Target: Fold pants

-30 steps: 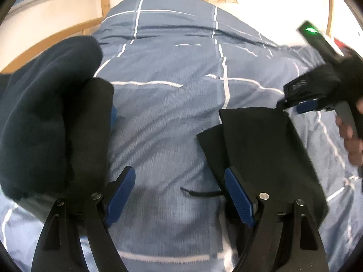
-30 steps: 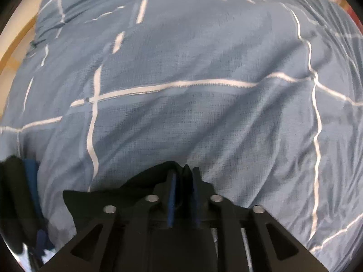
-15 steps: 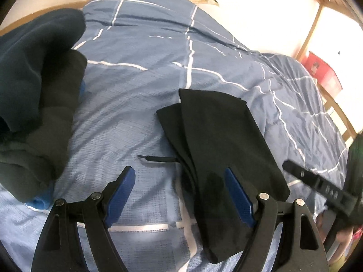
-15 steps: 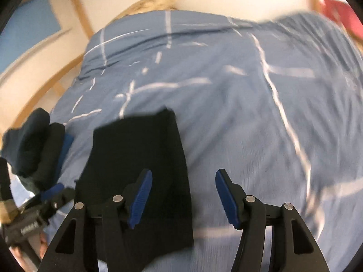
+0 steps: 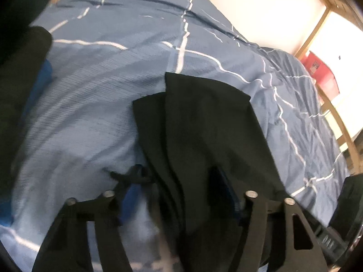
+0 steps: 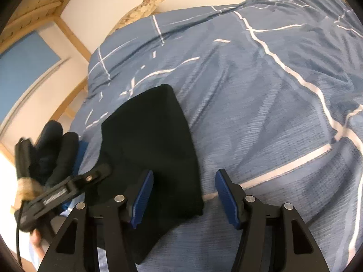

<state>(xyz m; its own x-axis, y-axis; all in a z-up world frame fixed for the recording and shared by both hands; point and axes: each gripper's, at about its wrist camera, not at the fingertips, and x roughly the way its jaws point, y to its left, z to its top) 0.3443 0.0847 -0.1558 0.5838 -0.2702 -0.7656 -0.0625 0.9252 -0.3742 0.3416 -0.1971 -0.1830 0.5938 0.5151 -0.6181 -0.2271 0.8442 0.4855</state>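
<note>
The black pants [image 5: 204, 131] lie folded in a long strip on the blue checked bed cover [image 5: 95, 95]. They also show in the right wrist view [image 6: 149, 140]. My left gripper [image 5: 179, 190] is open, low over the near end of the pants, its jaws either side of the folded layers; a black drawstring [image 5: 127, 176] pokes out by the left finger. My right gripper [image 6: 183, 192] is open and empty, above the pants' right edge. The left gripper [image 6: 68, 190] shows at the left of the right wrist view.
A pile of dark folded clothes [image 5: 20, 72] sits at the left of the bed, also in the right wrist view [image 6: 54, 145]. A wooden bed frame [image 5: 340, 127] runs along the right. A red box [image 5: 322, 74] stands beyond it. The white wall is behind.
My right gripper let go of the pants, opened and drew back. My left gripper moved forward and down onto the near end of the pants.
</note>
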